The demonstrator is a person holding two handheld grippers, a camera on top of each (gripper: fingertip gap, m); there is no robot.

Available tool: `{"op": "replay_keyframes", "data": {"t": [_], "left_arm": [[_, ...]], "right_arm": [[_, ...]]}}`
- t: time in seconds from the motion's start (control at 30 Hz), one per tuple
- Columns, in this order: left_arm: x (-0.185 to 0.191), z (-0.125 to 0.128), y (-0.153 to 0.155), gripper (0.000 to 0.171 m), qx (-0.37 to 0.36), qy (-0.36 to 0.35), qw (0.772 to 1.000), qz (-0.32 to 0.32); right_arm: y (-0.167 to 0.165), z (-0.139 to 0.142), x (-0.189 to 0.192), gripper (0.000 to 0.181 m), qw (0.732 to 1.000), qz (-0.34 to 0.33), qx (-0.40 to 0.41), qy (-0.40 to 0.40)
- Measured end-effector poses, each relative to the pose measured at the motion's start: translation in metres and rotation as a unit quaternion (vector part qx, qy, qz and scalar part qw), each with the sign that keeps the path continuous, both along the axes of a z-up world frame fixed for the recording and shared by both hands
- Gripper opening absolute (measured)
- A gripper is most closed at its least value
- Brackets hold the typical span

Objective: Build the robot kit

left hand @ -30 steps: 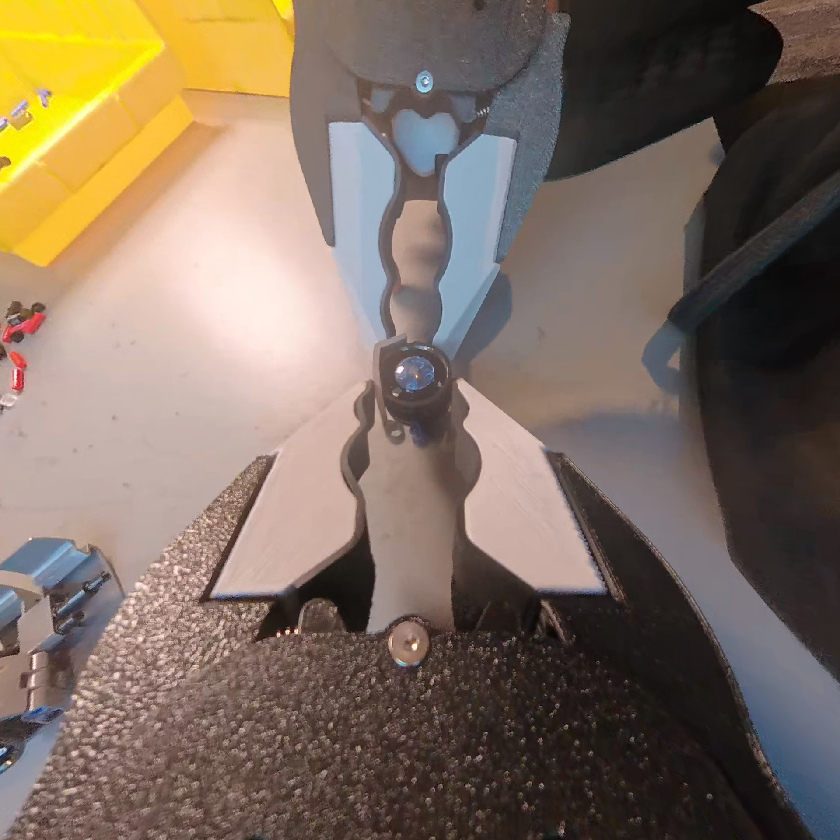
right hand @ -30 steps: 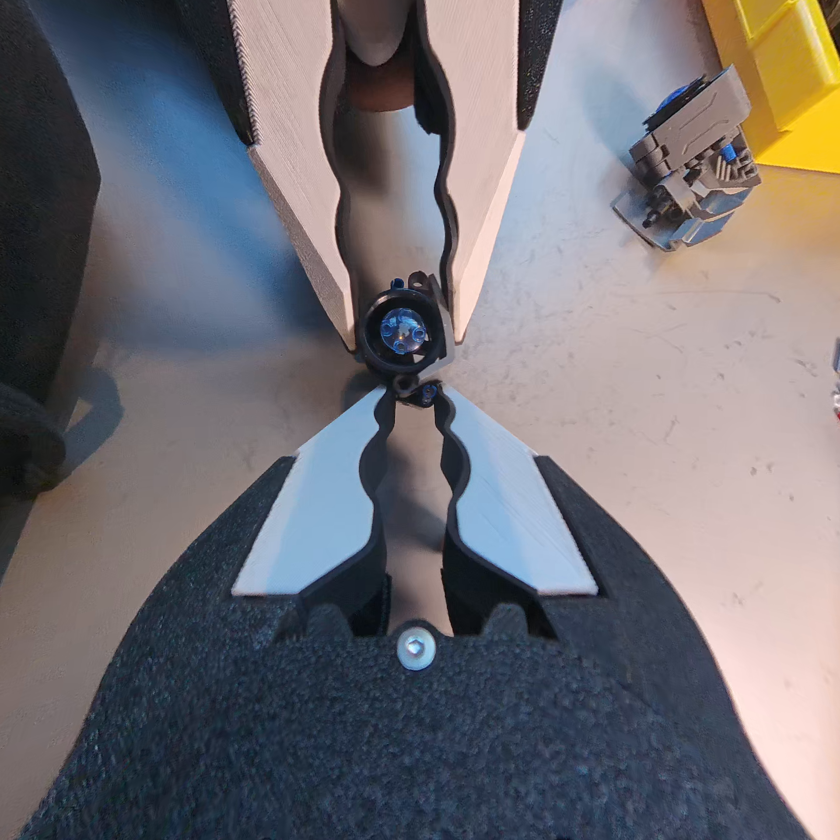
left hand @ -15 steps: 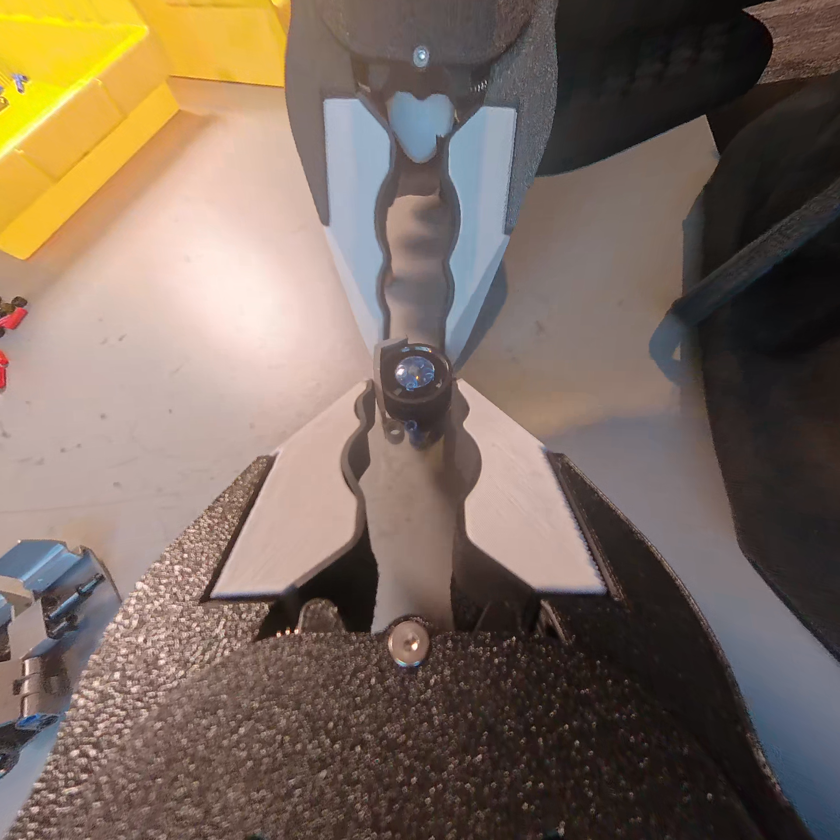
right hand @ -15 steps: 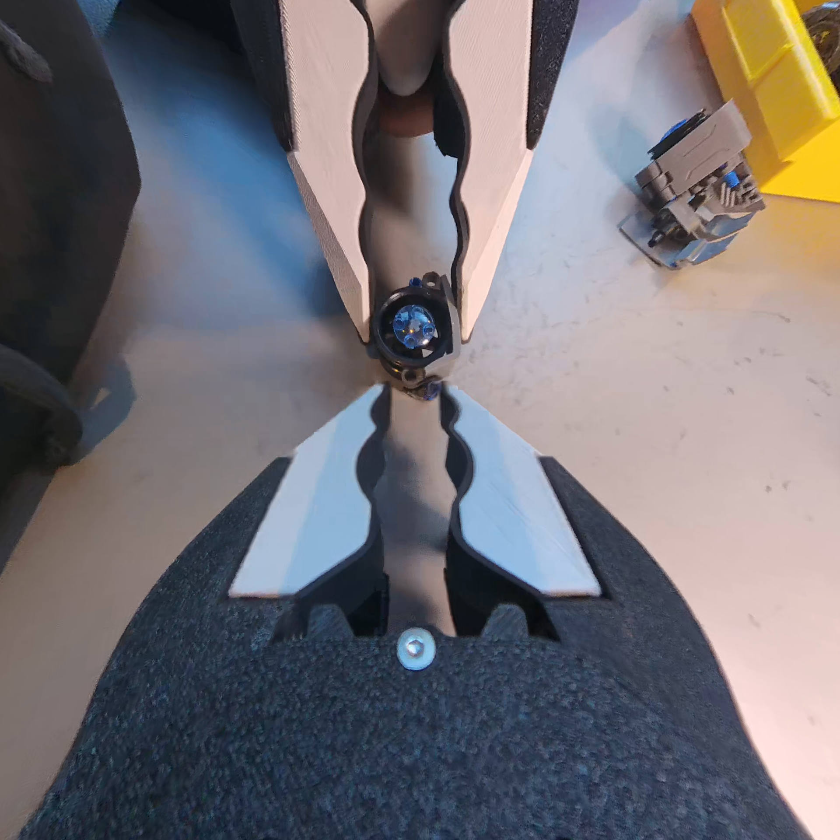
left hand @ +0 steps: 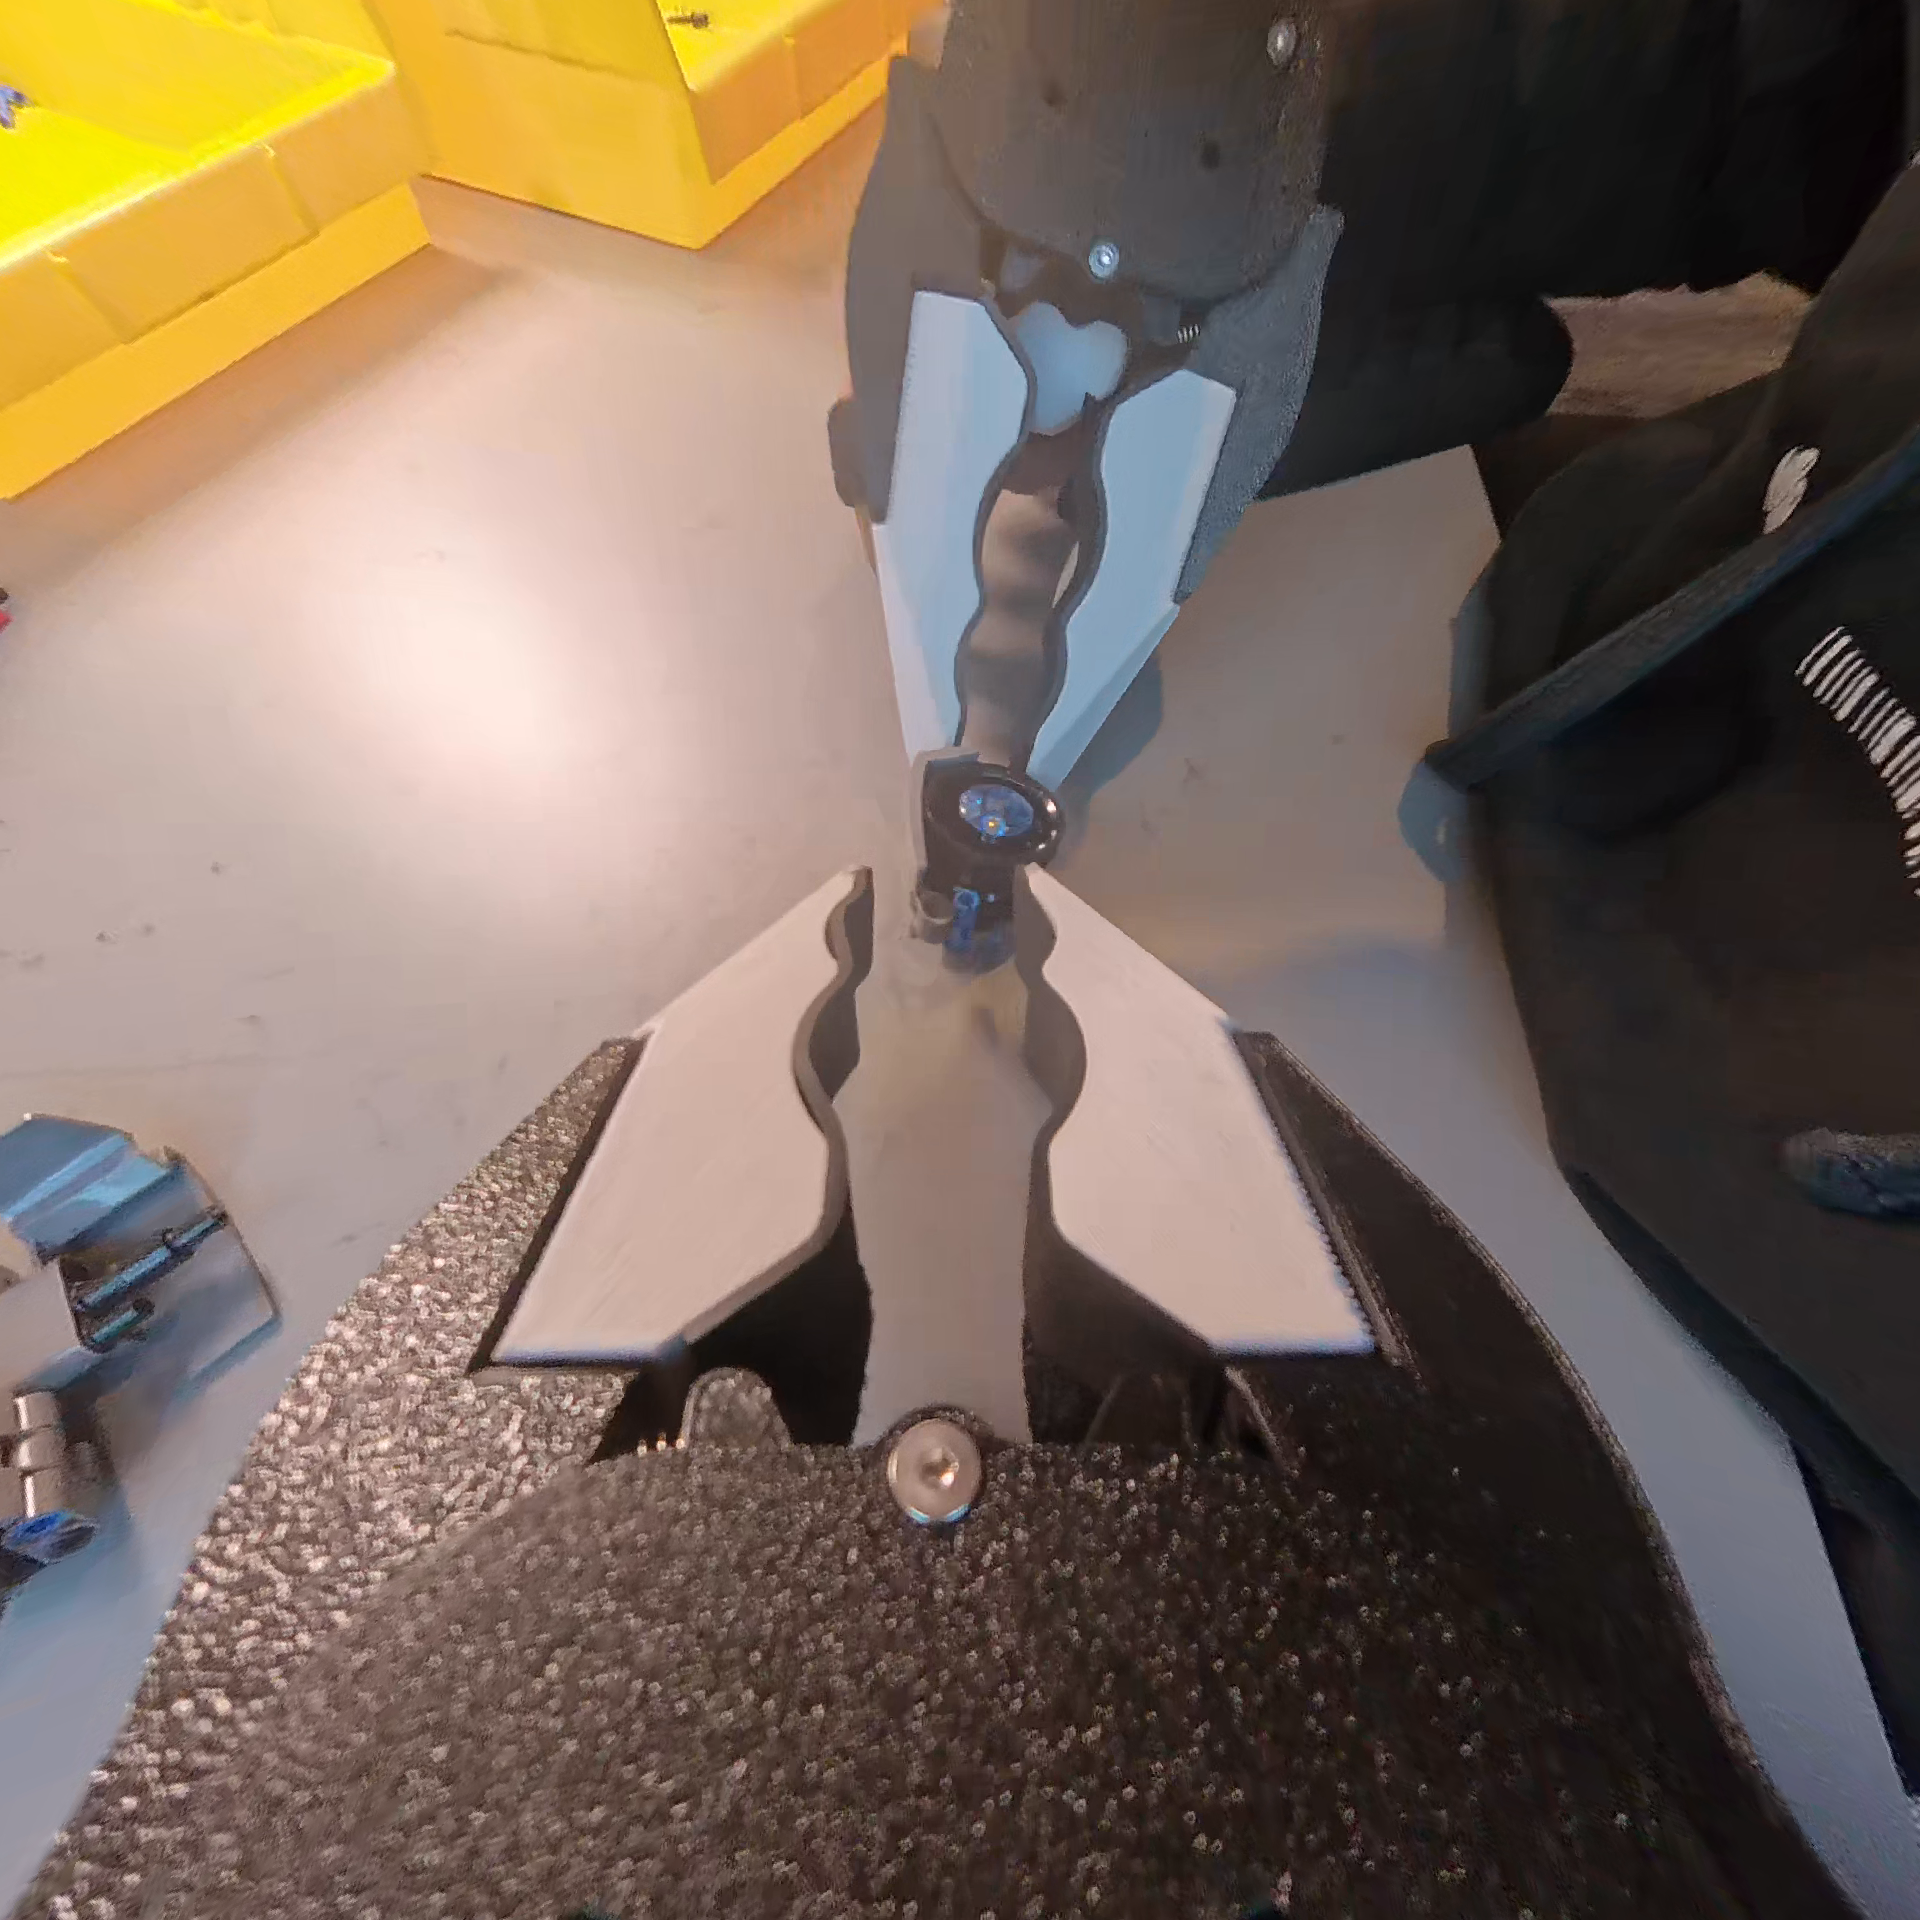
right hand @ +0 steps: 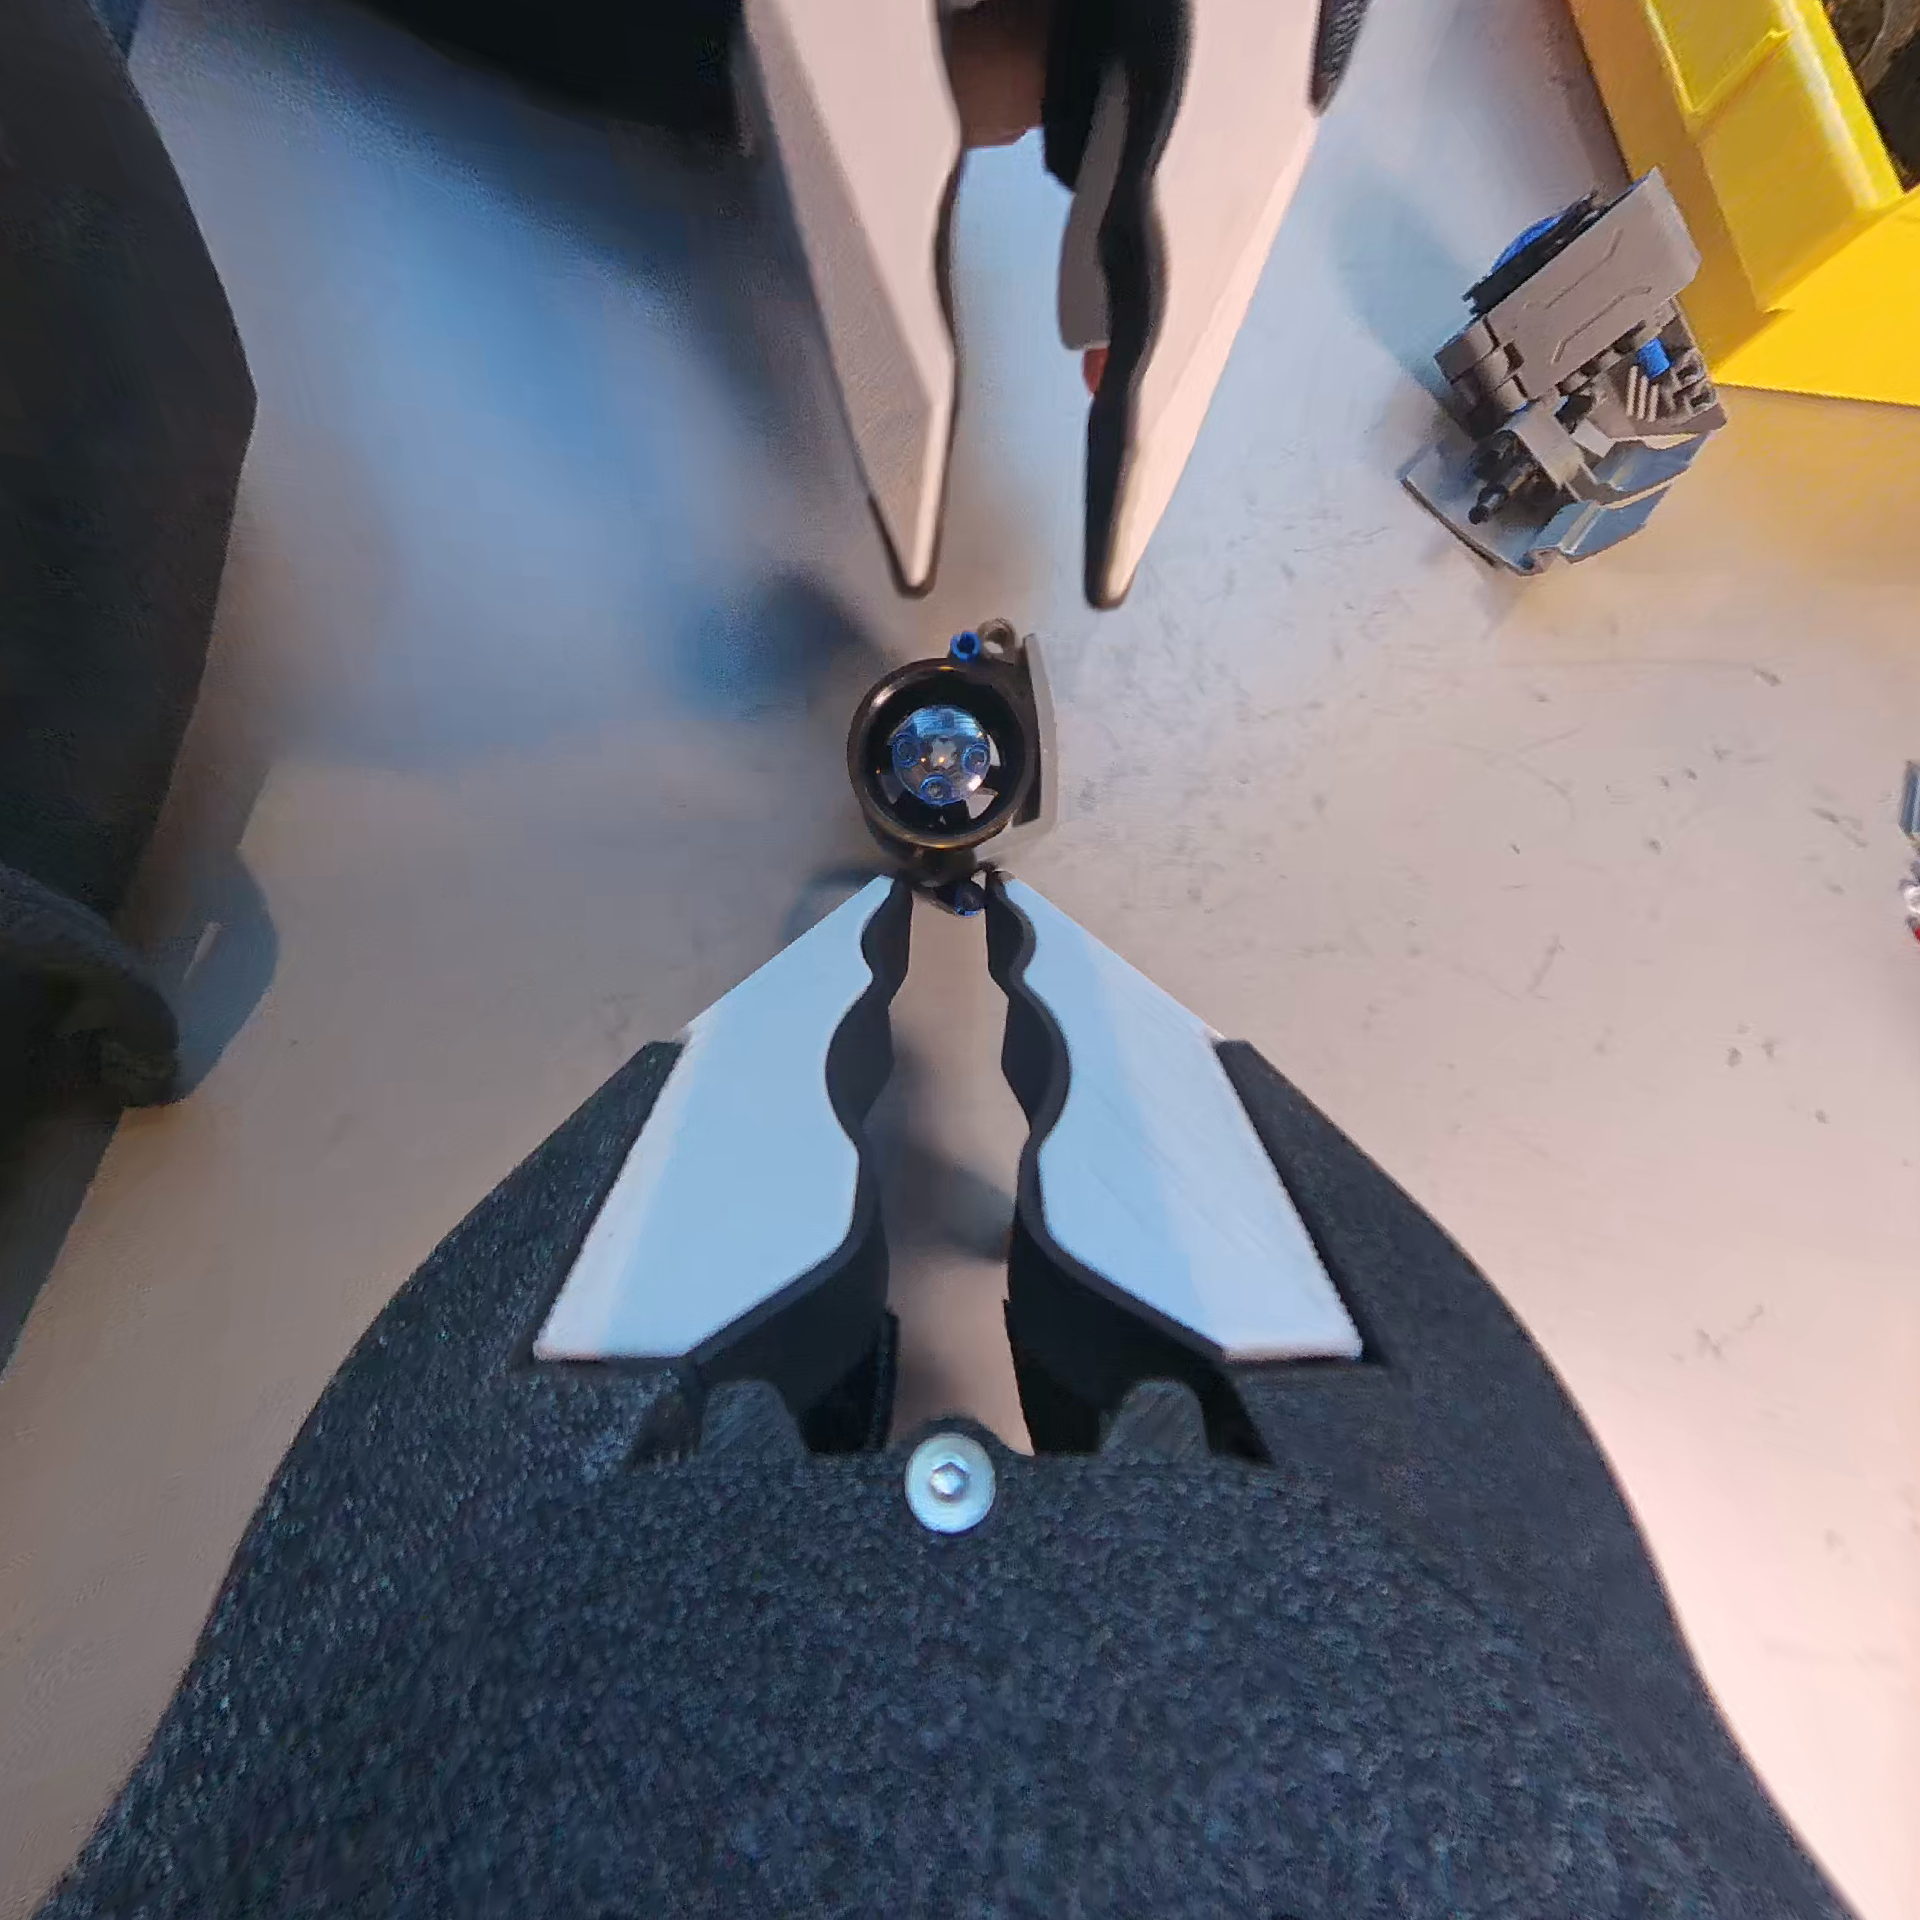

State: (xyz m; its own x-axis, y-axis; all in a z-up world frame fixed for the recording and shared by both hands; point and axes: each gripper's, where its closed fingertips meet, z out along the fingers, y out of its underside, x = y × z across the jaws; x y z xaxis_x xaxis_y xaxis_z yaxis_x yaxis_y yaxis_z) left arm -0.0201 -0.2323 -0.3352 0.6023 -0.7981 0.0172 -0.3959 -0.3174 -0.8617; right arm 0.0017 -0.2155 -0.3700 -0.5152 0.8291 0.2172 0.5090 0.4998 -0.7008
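A pale, scuffed table (left hand: 416, 727) fills both views. Dark cloth (left hand: 1714, 935) with white marks lies over its right side in the left wrist view. Yellow bins (left hand: 208, 208) sit at the far left there; in the right wrist view one shows at the far right.

The two grippers face each other tip to tip over the middle of the table. The left gripper (left hand: 951, 894) has its jaws spread. In its own view the wheel's stem lies loosely between its tips with a gap on each side, and in the right wrist view its tips stand just clear of the wheel. The right gripper (right hand: 951, 883) has its jaws drawn close, pinching a small blue pin at the near edge of the wheel.

A grey block (right hand: 1569, 384) of small built-up parts, with blue bits in it, lies on the table just beside the bin, well apart from both grippers.

The wheel (right hand: 940, 758) is a small black ring with a shiny blue hub and a grey tab on its right. It is held between the two sets of tips, its face turned to the right wrist camera.
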Motion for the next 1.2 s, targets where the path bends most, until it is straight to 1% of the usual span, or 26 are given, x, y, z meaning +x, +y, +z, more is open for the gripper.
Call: {"op": "replay_keyframes", "data": {"t": [0.1, 0.17, 0.27, 0.37, 0.4, 0.5, 0.57, 0.7, 0.73, 0.9, 1.0, 1.2], "left_arm": [[-0.008, 0.004, 0.005, 0.021, -0.019, -0.017, 1.0, 0.0], [-0.004, 0.004, 0.005, 0.019, -0.042, -0.031, 0.999, -0.014], [-0.001, -0.01, 0.006, 0.015, -0.085, -0.018, 0.996, -0.02], [0.005, -0.014, 0.005, 0.004, -0.12, -0.04, 0.992, -0.023], [0.004, -0.014, 0.005, 0.004, -0.121, -0.037, 0.992, -0.019], [0.0, -0.014, 0.013, 0.002, -0.107, -0.019, 0.994, 0.02], [-0.003, -0.013, 0.018, 0.001, -0.098, -0.014, 0.993, 0.058], [-0.008, 0.002, 0.027, 0.001, -0.068, -0.038, 0.987, 0.139], [-0.01, 0.003, 0.028, 0.001, -0.061, -0.029, 0.986, 0.152], [-0.007, 0.002, 0.025, 0.001, -0.037, 0.018, 0.983, 0.177], [-0.006, 0.001, 0.023, 0.001, -0.018, 0.038, 0.983, 0.177], [-0.005, 0.002, 0.022, 0.001, 0.014, 0.068, 0.983, 0.172]], "right_arm": [[-0.002, 0.0, 0.0, 0.014, 1.0, 0.009, 0.009, 0.003], [-0.002, 0.0, -0.001, 0.014, 1.0, 0.011, 0.015, 0.005], [-0.004, 0.0, -0.002, 0.014, 1.0, 0.015, 0.023, 0.01], [-0.004, 0.0, -0.001, 0.013, 0.999, 0.017, 0.029, 0.014], [-0.004, 0.0, -0.001, 0.013, 0.999, 0.017, 0.029, 0.014], [-0.002, 0.001, -0.003, 0.013, 1.0, 0.004, 0.024, 0.015], [0.0, 0.002, -0.005, 0.013, 1.0, -0.012, 0.019, 0.014], [0.003, 0.001, -0.008, 0.01, 0.998, -0.054, -0.01, 0.004], [0.004, 0.002, -0.009, 0.008, 0.998, -0.061, -0.017, 0.006], [0.005, 0.003, -0.01, 0.01, 0.996, -0.076, -0.041, 0.003], [0.005, 0.003, -0.009, 0.015, 0.996, -0.077, -0.042, 0.001], [0.007, 0.005, -0.006, 0.018, 0.996, -0.074, -0.042, 0.003]]}}
